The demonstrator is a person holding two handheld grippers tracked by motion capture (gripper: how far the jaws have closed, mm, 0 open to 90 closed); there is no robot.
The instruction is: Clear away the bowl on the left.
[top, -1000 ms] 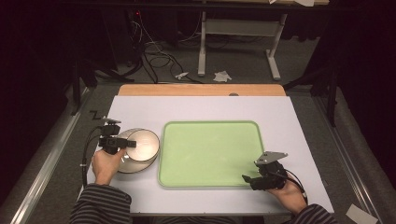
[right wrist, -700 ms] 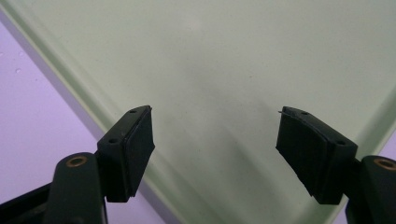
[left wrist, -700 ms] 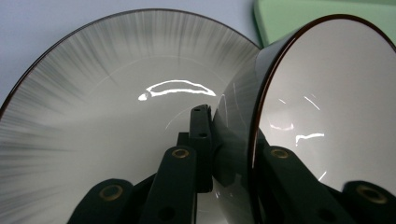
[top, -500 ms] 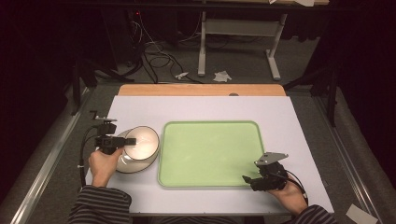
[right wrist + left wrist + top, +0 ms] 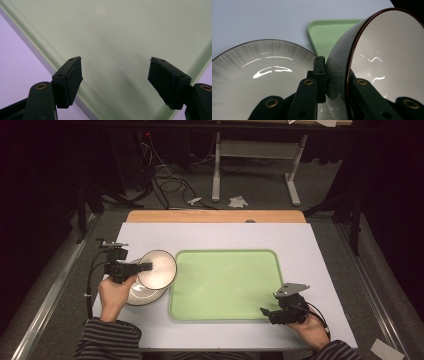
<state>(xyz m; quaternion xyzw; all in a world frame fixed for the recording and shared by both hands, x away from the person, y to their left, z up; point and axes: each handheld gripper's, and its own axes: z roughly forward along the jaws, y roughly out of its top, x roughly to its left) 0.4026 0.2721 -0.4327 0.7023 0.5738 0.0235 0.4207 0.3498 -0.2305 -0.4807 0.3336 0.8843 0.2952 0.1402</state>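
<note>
My left gripper (image 5: 148,266) is shut on the rim of a white bowl with a dark brown outside (image 5: 158,268). It holds the bowl tipped on its side, just above a grey-rimmed white plate (image 5: 141,295) at the table's left. In the left gripper view, the bowl (image 5: 387,57) is clamped by the left gripper (image 5: 334,75), one jaw inside and one outside, with the plate (image 5: 262,75) below. My right gripper (image 5: 266,312) hangs open at the front right corner of the light green tray (image 5: 225,285). Seen from the right gripper view, the right gripper (image 5: 115,75) has only the tray (image 5: 120,37) between its jaws.
The tray lies flat in the middle of the white table top (image 5: 225,232), and its corner (image 5: 329,35) shows beyond the plate. A wooden strip (image 5: 215,216) runs along the far edge. Cables and a table leg (image 5: 217,165) stand on the floor behind.
The left gripper has lifted the bowl off the plate and tipped it onto its side, toward the tray. The right gripper has stayed in place.
</note>
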